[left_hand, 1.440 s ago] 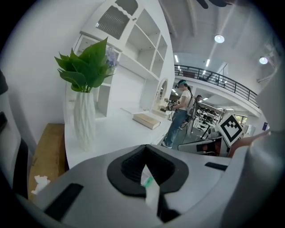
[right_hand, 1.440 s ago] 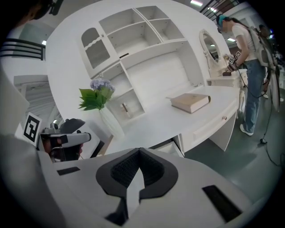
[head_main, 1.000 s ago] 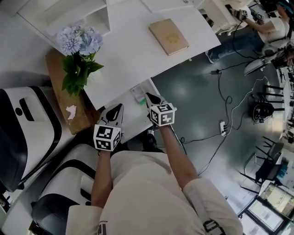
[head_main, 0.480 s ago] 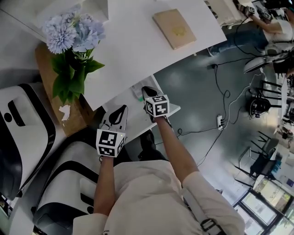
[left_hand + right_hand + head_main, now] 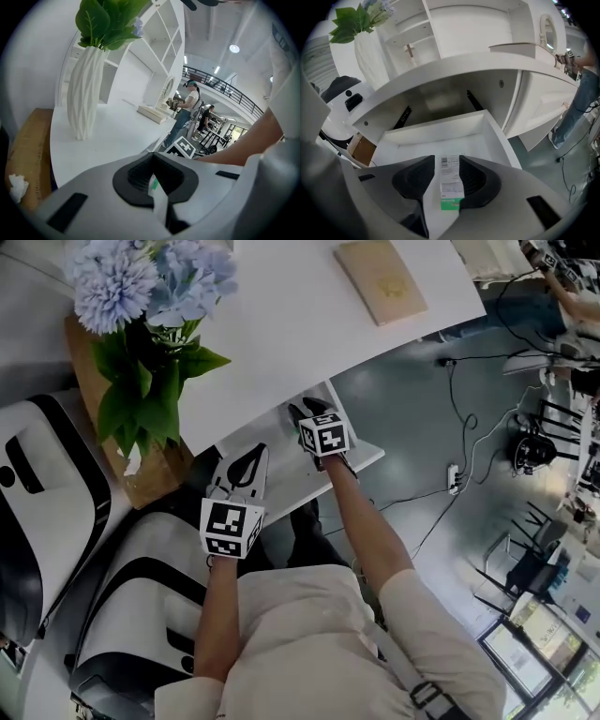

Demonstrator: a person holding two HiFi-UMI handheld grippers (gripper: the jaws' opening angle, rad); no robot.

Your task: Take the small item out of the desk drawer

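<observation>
The white desk drawer (image 5: 440,129) stands pulled out below the desk top (image 5: 281,334). On its floor lies a small white box with a green end (image 5: 451,185). My right gripper (image 5: 446,159) points down into the drawer; its jaws have just been opening and now stand on either side of the box without gripping it. In the head view the right gripper (image 5: 302,412) covers the box. My left gripper (image 5: 255,452) hovers over the drawer's left part, its jaws together and empty; in its own view the left gripper (image 5: 151,159) looks out past the desk edge.
A white ribbed vase (image 5: 86,93) with blue flowers (image 5: 141,287) stands on the desk top, and a tan book (image 5: 382,279) lies further along it. A white chair (image 5: 56,512) and a brown box (image 5: 150,479) sit at the left. Cables (image 5: 455,479) lie on the floor.
Both grippers have sunk, the right one much more, down into the drawer. The small box, visible beside the right gripper before, is now hidden under it in the head view.
</observation>
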